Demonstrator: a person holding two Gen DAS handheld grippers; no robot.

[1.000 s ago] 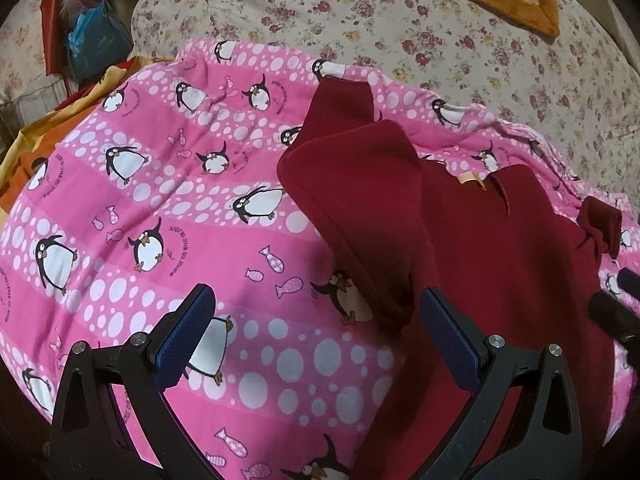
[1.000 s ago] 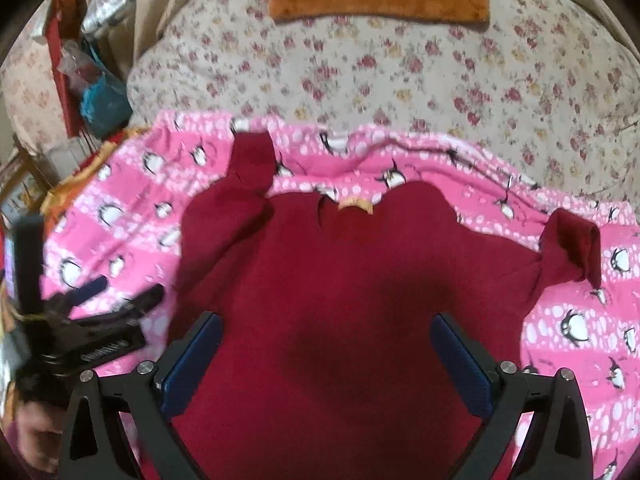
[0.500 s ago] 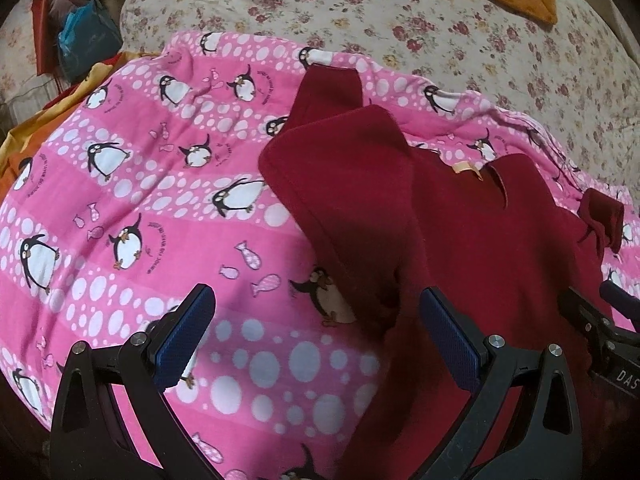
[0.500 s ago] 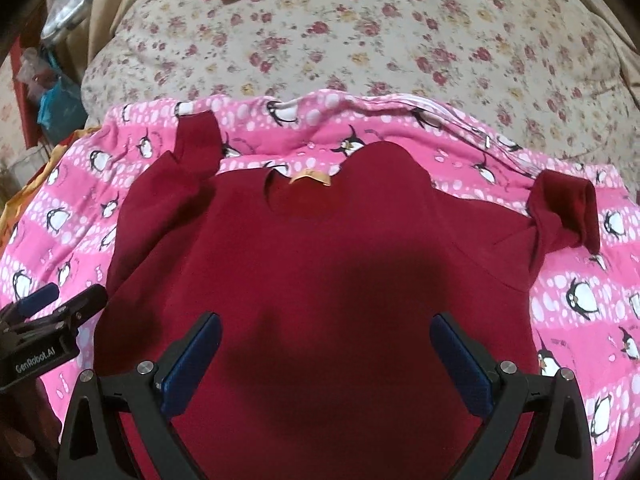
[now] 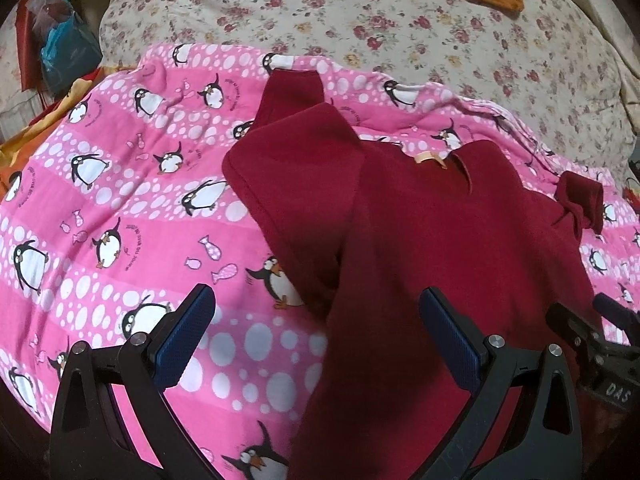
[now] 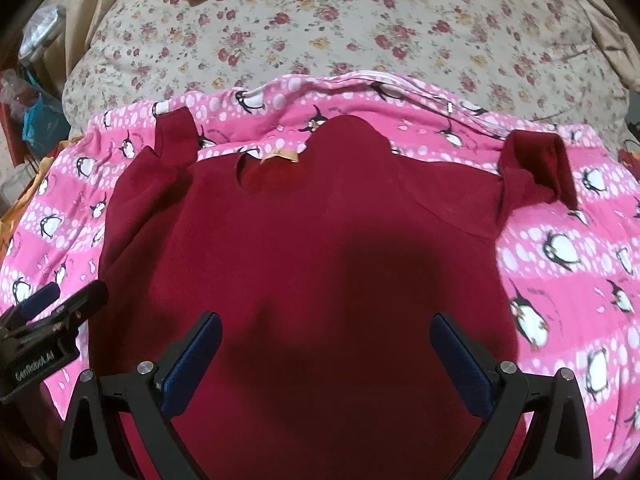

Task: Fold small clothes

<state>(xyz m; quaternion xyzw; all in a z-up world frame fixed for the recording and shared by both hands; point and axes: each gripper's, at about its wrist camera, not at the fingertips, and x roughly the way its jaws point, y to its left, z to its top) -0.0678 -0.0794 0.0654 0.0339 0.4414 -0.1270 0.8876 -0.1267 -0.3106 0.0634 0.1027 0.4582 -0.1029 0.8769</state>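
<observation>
The red top (image 6: 328, 248) is being spread flat on the penguin blanket (image 5: 120, 208), neck pointing away. Both tools are being held wide apart, nothing gripped: the left tool (image 5: 320, 340) nearest the left sleeve (image 5: 288, 184), the right tool (image 6: 326, 364) over the middle.

The dark red top (image 6: 320, 240) looks like soft, matt fleece — fuzzy, no sheen. Under it the pink penguin blanket (image 5: 120, 220) is thin printed cloth, lightly puckered. The floral cover (image 6: 360, 40) is matt cotton-like fabric — the gripper pads (image 6: 192, 364) are textured blue, on black matt plastic.
</observation>
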